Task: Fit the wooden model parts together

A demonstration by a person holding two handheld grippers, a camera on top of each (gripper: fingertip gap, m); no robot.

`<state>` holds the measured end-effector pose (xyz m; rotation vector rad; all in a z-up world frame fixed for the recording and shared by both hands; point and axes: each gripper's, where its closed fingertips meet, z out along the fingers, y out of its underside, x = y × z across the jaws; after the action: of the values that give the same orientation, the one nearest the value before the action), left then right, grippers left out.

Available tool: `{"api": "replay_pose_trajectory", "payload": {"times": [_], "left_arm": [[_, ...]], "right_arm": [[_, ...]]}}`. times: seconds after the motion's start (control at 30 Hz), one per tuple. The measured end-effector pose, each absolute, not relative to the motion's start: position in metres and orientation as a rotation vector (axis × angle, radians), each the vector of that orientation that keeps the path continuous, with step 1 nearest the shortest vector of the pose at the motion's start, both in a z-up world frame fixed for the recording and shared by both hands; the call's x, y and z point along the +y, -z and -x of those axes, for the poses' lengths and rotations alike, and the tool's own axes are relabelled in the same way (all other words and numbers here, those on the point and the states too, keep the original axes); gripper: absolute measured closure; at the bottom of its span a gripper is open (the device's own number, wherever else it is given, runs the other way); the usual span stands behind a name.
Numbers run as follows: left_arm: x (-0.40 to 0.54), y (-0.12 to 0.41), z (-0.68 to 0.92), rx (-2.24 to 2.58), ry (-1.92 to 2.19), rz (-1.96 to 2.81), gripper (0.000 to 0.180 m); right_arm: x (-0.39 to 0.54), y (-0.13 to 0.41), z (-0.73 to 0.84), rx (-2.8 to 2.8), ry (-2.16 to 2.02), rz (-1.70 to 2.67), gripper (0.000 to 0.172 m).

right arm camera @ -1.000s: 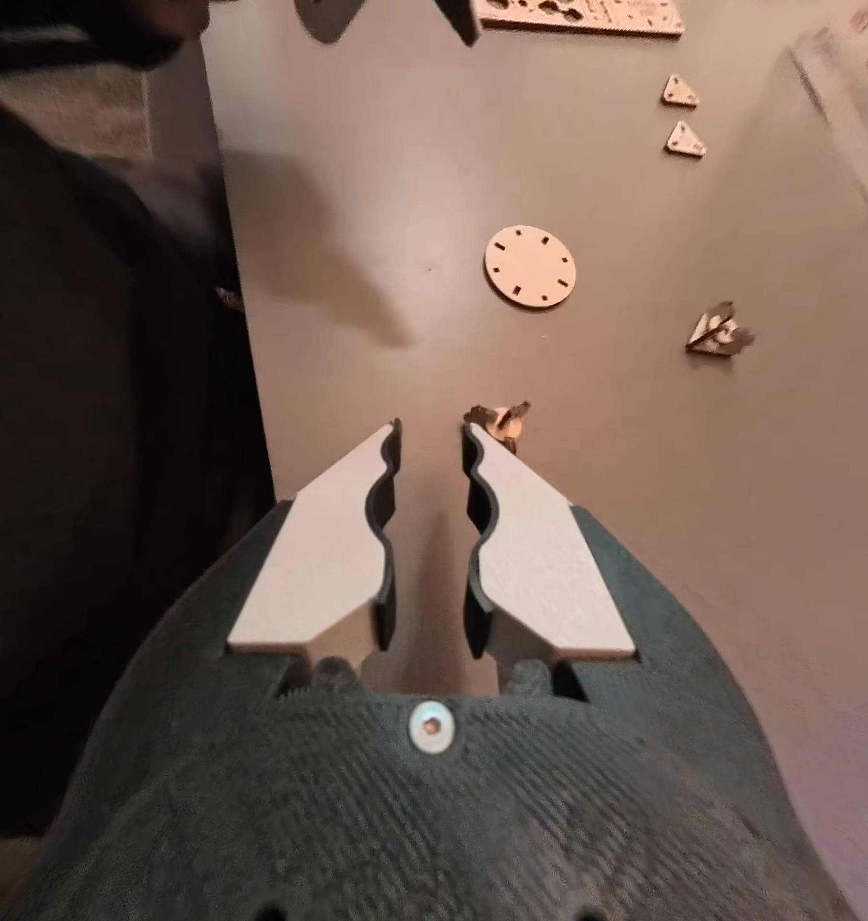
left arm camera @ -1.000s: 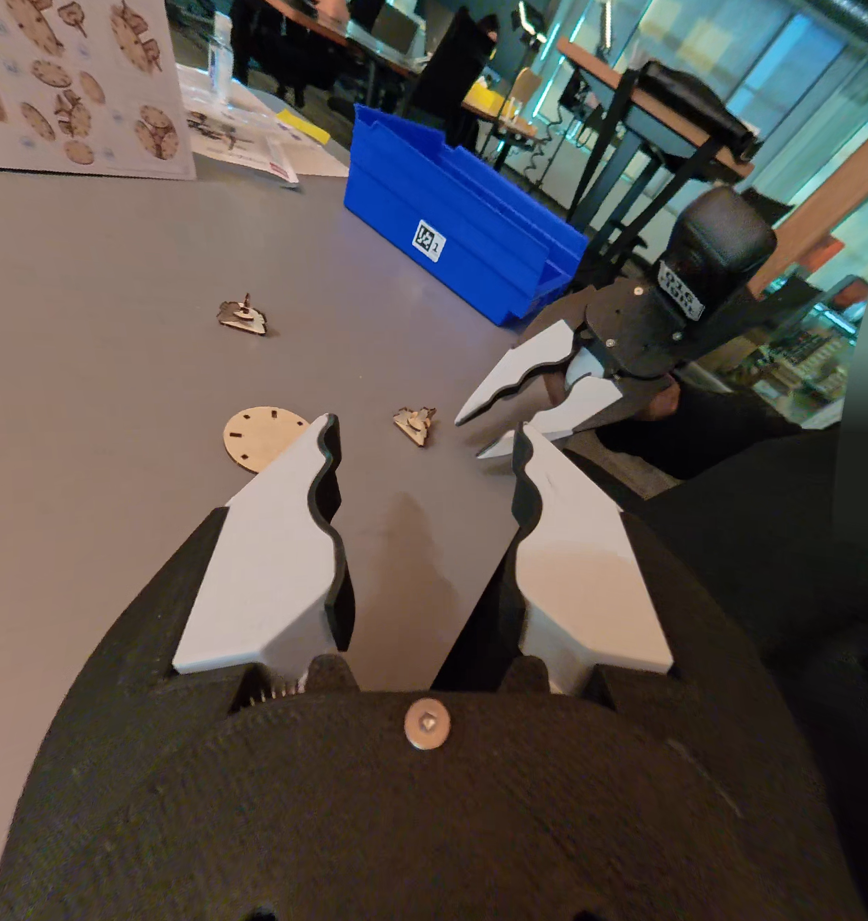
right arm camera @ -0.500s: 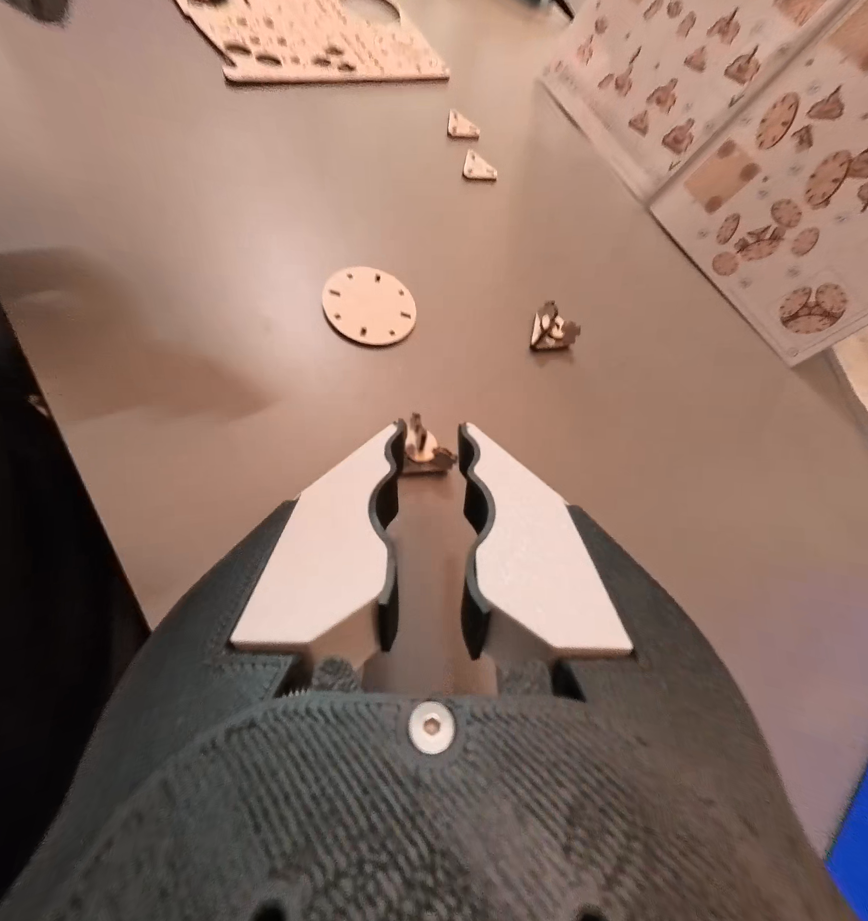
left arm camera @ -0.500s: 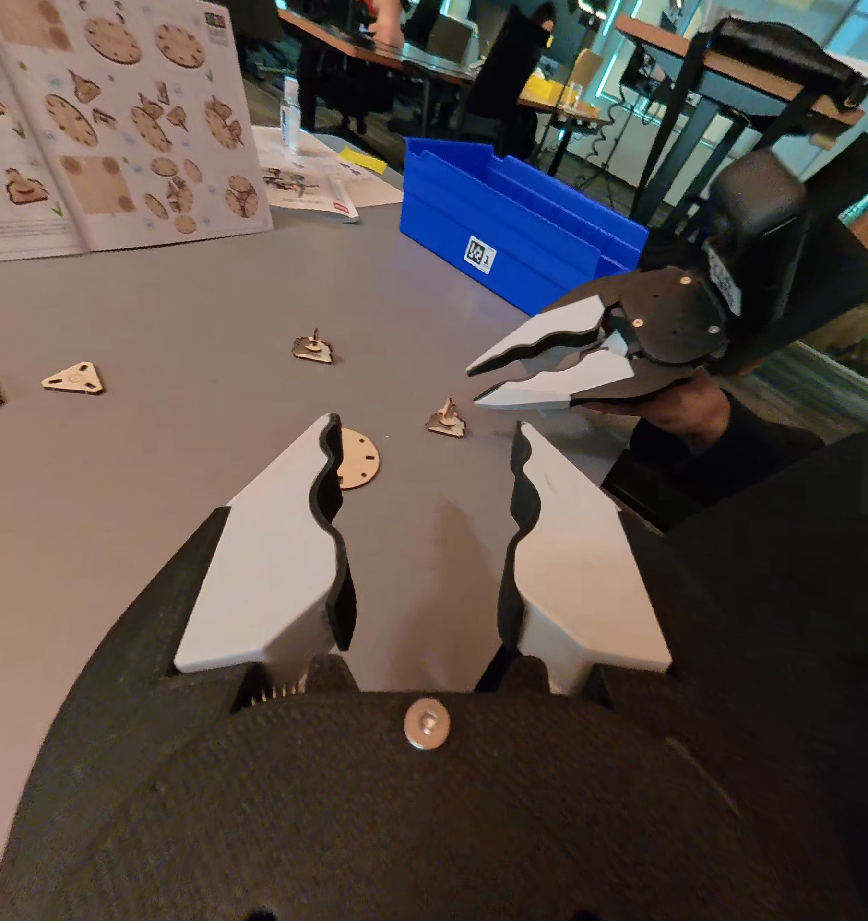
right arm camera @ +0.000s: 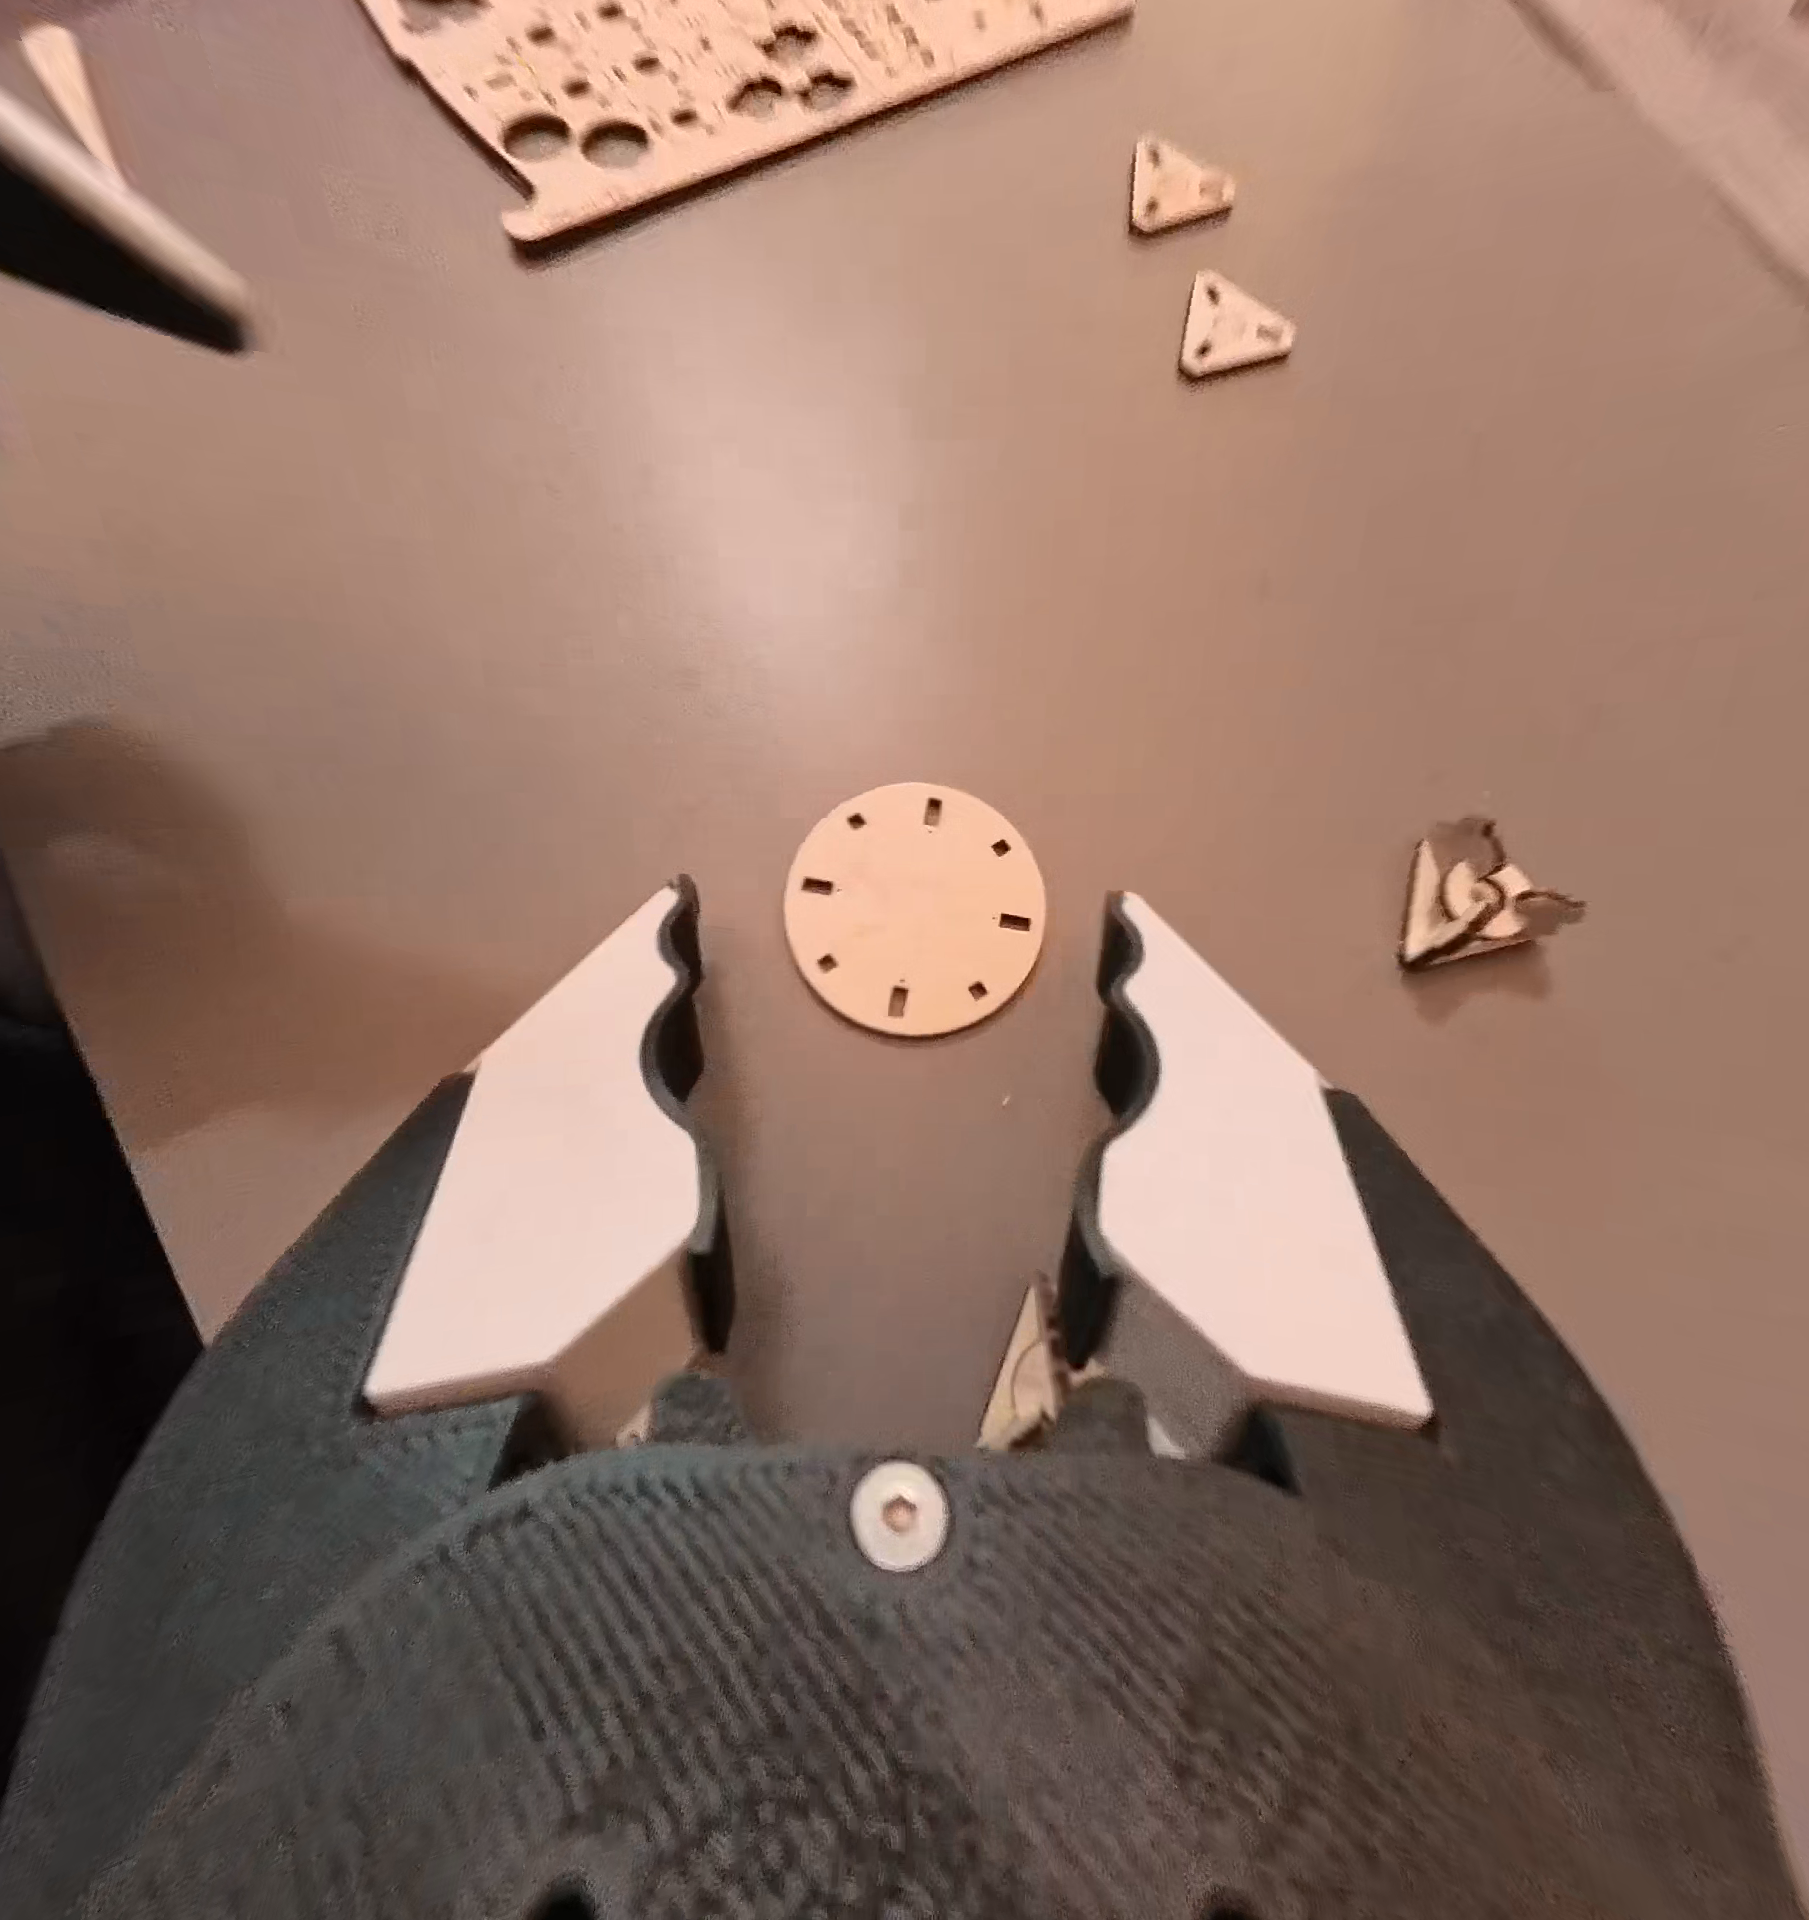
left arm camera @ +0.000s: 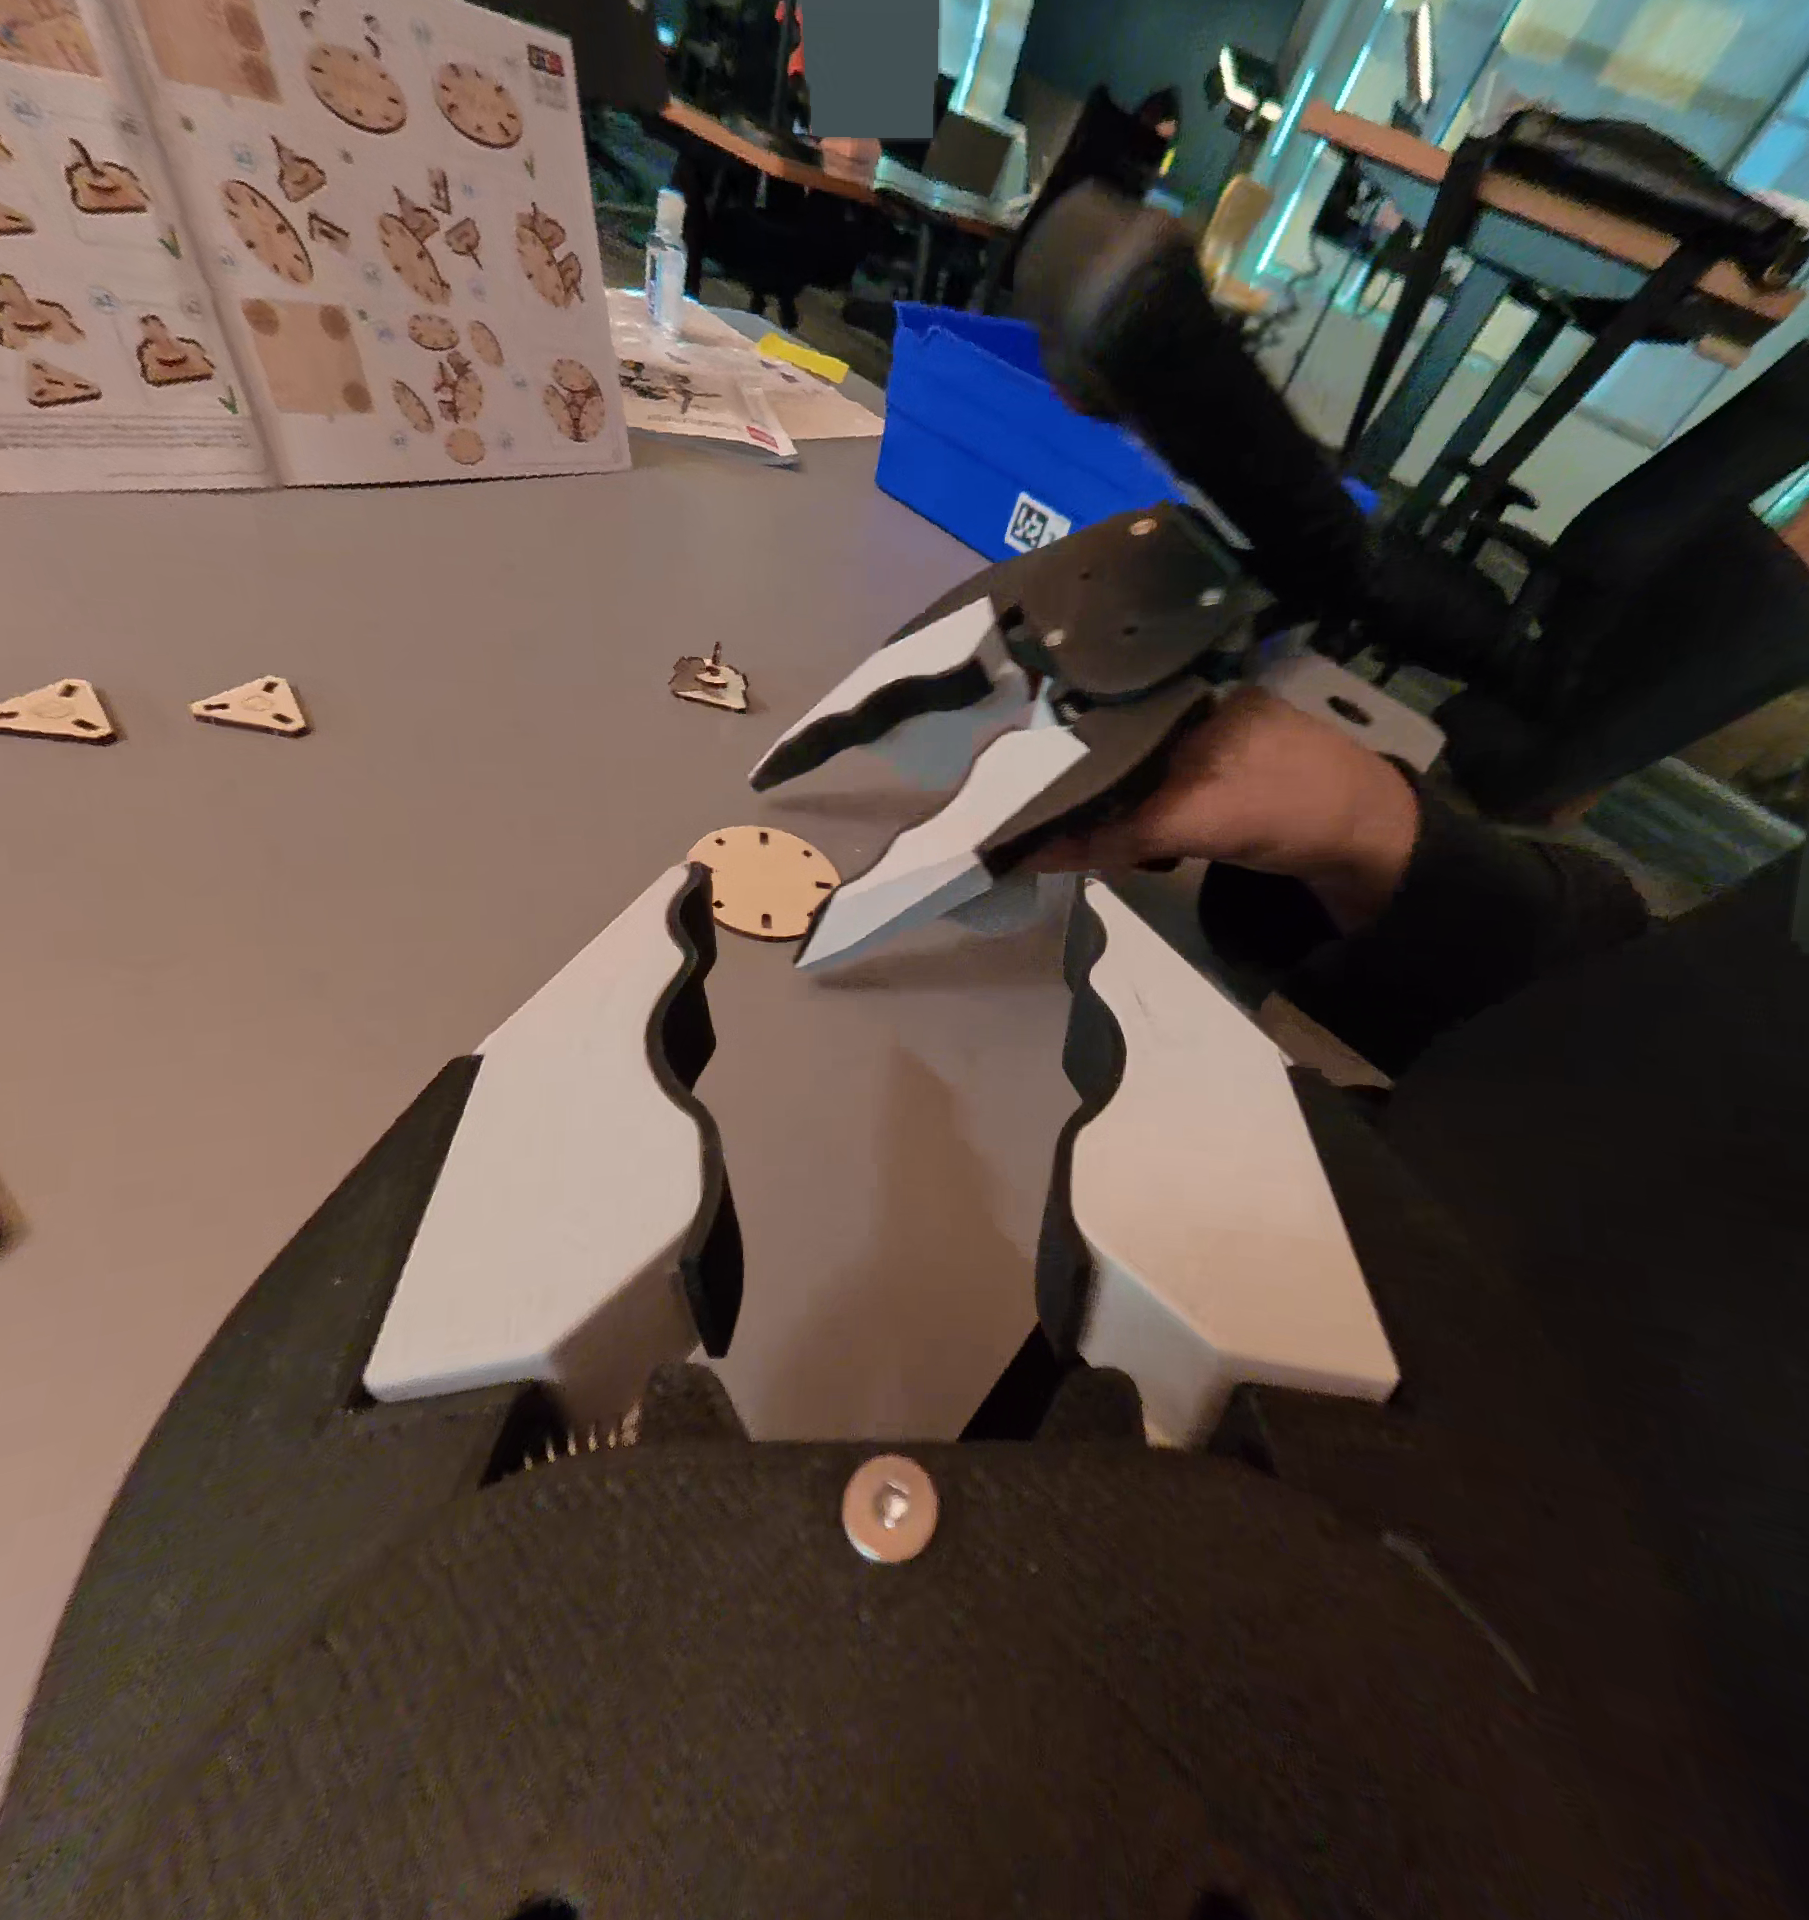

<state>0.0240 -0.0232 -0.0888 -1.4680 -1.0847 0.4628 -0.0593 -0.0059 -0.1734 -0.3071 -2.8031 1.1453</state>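
Two grippers hang over a grey counter (right arm camera: 879,520), and the wooden disc (right arm camera: 913,911) lying flat on it serves as the landmark. Right gripper (right arm camera: 900,904) has its fingers spread wide with nothing between the pads; the disc lies on the counter just beyond and between the fingertips, apart from both. Tucked low between the finger bases, nearer than the disc, a small pale triangular wooden piece (right arm camera: 1025,1371) shows, mostly hidden by the gripper body. To the right of the disc sits a small assembled wooden part (right arm camera: 1471,899) with dark edges. Beyond the disc and to the right lie two flat wooden triangles (right arm camera: 1232,327), and farther still a cut-out wooden sheet (right arm camera: 734,94).

Left gripper (left arm camera: 884,904) also has its fingers spread and bare; in its view the disc (left arm camera: 765,883) lies just past its left fingertip, with the right gripper's (left arm camera: 786,862) lower finger tip close beside the disc. Behind the disc stand an open instruction booklet (left arm camera: 256,239) and a blue bin (left arm camera: 993,436)
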Motion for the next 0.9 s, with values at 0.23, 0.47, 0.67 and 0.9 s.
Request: {"api": "replay_pose_trajectory", "payload": {"times": [0.23, 0.47, 0.67, 0.9], "left_arm": [[-0.031, 0.088, -0.031, -1.068, -0.404, 1.395, 0.113], [-0.026, 0.079, -0.029, -1.041, -0.316, 1.282, 0.117], [0.001, 0.05, -0.029, -0.899, -0.133, 1.129, 0.122], [0.06, 0.031, -0.029, -0.769, 0.299, 0.959, 0.113]], "right_arm": [[-0.01, 0.181, 0.061, -2.866, -1.047, 0.291, 0.12], [-0.02, 0.113, 0.035, -2.546, -1.546, -0.046, 0.119], [0.013, 0.04, -0.022, -2.372, -2.427, -0.113, 0.12], [0.064, 0.029, -0.033, -2.145, -2.771, -0.08, 0.12]]}}
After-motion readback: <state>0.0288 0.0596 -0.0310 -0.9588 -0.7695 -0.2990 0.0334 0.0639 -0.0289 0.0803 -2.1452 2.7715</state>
